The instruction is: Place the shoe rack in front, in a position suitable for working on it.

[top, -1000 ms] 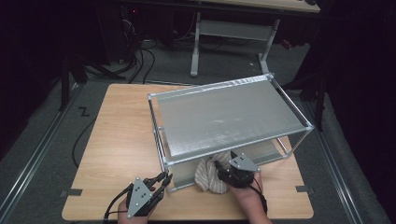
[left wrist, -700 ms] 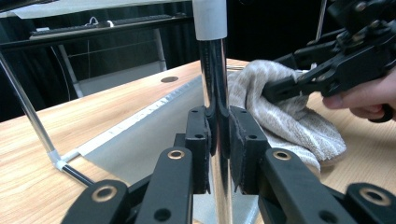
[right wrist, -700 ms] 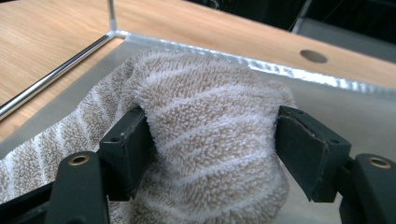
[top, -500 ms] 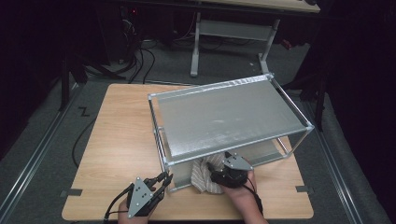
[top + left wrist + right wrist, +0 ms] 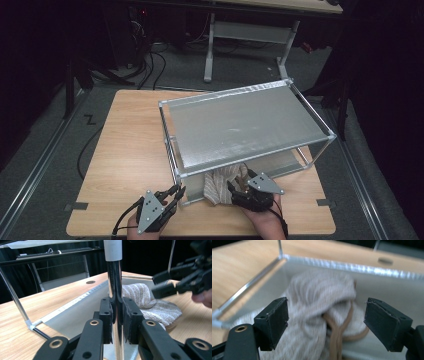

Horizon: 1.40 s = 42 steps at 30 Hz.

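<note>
A metal-framed rack (image 5: 240,125) with a grey top sheet stands on the wooden table (image 5: 130,150). A crumpled beige knitted cloth (image 5: 221,184) with tan trim lies at the rack's near edge, partly under the top sheet and partly out on the table. My left gripper (image 5: 178,191) is shut on the rack's near-left chrome post (image 5: 115,277), which its jaws (image 5: 116,313) clamp low down. My right gripper (image 5: 233,191) is open just right of the cloth. In the right gripper view its jaws (image 5: 325,312) stand wide apart with the cloth (image 5: 312,315) ahead of them.
The rack's grey bottom sheet (image 5: 82,312) lies flat on the table. Thin frame rods (image 5: 15,297) rise at its corners. A desk frame (image 5: 245,35) and cables (image 5: 150,65) sit on the floor beyond the table. Bare wood lies left of the rack.
My right gripper has shifted slightly towards the table's near edge beside the cloth. The left gripper has stayed on the post.
</note>
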Each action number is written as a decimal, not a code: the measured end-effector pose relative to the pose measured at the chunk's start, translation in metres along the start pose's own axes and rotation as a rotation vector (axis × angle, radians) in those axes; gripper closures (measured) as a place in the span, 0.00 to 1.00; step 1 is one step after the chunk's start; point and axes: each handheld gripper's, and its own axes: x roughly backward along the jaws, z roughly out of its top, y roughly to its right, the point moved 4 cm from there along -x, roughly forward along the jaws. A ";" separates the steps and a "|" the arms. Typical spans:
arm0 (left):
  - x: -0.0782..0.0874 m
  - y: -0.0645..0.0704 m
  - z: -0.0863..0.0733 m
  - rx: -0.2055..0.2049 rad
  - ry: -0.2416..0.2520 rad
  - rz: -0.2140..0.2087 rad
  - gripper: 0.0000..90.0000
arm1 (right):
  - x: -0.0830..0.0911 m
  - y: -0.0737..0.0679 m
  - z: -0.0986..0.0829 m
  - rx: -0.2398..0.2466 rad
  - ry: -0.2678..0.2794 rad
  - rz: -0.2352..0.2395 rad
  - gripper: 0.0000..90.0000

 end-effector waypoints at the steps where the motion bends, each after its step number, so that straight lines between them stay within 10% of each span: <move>1: 0.000 0.001 0.000 0.002 0.001 -0.001 0.87 | -0.002 -0.001 -0.004 -0.004 -0.017 0.005 0.20; 12: -0.004 0.015 0.001 -0.006 0.010 -0.042 0.87 | -0.054 -0.014 -0.020 0.035 -0.180 0.030 0.45; 19: -0.005 0.016 0.001 0.003 0.012 -0.041 0.87 | -0.056 -0.061 -0.013 0.198 -0.132 0.153 0.58; 24: -0.007 0.015 0.002 0.010 0.006 -0.041 0.85 | -0.058 -0.090 -0.012 0.221 -0.130 0.212 0.64; 38: -0.014 0.016 0.003 0.020 -0.003 -0.043 0.88 | -0.060 -0.039 -0.015 0.220 -0.153 0.077 0.64; 42: -0.013 0.017 0.003 0.020 -0.004 -0.042 0.88 | -0.056 -0.015 -0.018 0.146 -0.183 0.032 0.64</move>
